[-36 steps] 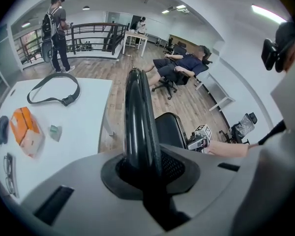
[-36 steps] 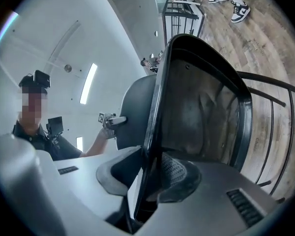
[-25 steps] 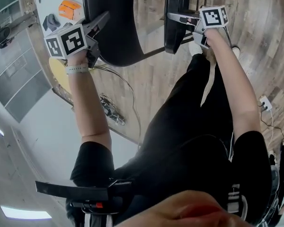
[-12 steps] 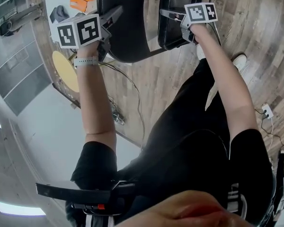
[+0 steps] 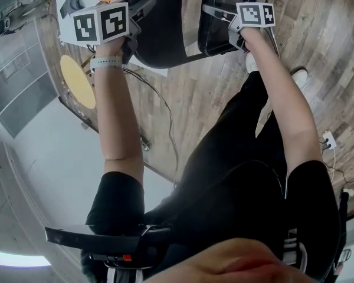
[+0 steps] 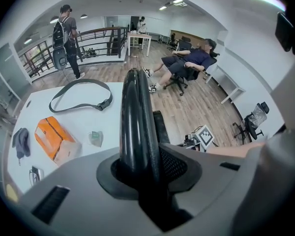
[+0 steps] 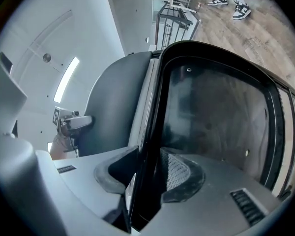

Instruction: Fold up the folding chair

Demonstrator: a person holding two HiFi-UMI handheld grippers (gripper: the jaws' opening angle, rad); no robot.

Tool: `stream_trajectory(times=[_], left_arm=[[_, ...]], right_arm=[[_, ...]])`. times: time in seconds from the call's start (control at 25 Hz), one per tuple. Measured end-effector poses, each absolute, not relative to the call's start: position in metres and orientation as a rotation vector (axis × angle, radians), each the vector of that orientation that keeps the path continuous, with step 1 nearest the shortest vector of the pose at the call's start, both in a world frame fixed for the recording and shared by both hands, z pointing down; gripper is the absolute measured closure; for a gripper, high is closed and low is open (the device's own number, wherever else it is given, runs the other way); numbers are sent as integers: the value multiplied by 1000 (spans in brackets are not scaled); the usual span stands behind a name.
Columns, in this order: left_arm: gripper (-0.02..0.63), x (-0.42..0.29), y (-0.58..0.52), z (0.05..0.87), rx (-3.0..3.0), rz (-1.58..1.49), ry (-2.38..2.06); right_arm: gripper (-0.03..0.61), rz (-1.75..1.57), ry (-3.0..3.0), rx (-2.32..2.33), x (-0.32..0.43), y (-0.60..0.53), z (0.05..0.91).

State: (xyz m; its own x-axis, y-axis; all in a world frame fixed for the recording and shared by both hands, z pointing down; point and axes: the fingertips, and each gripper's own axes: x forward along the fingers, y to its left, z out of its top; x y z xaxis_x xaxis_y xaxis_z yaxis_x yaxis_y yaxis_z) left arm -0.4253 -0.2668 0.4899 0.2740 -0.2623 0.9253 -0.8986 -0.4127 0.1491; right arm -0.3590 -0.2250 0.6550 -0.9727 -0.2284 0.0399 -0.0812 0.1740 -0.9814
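Observation:
The folding chair shows as two black panels side by side at the top of the head view. My left gripper (image 5: 143, 9) has the rounded rim of the left panel (image 5: 162, 31) between its jaws. In the left gripper view that rim (image 6: 137, 122) runs straight up from the pads. My right gripper (image 5: 215, 12) grips the rim of the right panel (image 5: 221, 37), whose underside with screws (image 7: 216, 117) shows. Both pairs of jaws have just been opening a little, and the pads still lie against the rims. My left gripper (image 7: 81, 121) also shows beyond the other panel (image 7: 113, 102).
A white table (image 6: 88, 122) behind the chair carries an orange box (image 6: 54, 139), a grey strap (image 6: 81, 95) and a dark cloth (image 6: 20, 141). A cable (image 5: 162, 111) and a yellow disc (image 5: 76, 81) lie on the wooden floor. A standing person (image 6: 66, 33) and a person seated (image 6: 187, 63) are far off.
My left gripper and its panel have moved right and up in the head view, toward the right panel. The gap between the two panels has narrowed. The right gripper shifted slightly left.

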Motion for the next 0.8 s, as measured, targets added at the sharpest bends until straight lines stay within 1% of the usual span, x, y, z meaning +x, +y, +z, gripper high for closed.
stream_trajectory(times=[0.04,0.12,0.28,0.32,0.44,0.56,0.68,0.8], left_arm=[[520,-424,-267,489,1845,1146,-1052],[500,-424,-268,485,1856,1136,-1084],[366,-439,-273,468,1888,1091,-1215],[356,-443,-271,462,1900,1075,-1240],[356,-454,-264,432,1957,1033,-1354],[356,-457,-252,380,2066,935,-1535],[356,-427,-218,350,2185,749,-1545],[357,-381,-165,352,2259,688,-1427]], right_arm=[[448,-1915,2318,-303,-358,-225,654],[448,-1869,2353,-298,-357,-224,652],[417,-1695,2475,-424,-339,-232,645],[413,-1629,2503,-494,-328,-239,641],[413,-1322,2623,-721,-285,-257,611],[413,-1028,2744,-805,-246,-258,554],[413,-773,2878,-796,-214,-237,489],[414,-635,2966,-737,-196,-190,433]])
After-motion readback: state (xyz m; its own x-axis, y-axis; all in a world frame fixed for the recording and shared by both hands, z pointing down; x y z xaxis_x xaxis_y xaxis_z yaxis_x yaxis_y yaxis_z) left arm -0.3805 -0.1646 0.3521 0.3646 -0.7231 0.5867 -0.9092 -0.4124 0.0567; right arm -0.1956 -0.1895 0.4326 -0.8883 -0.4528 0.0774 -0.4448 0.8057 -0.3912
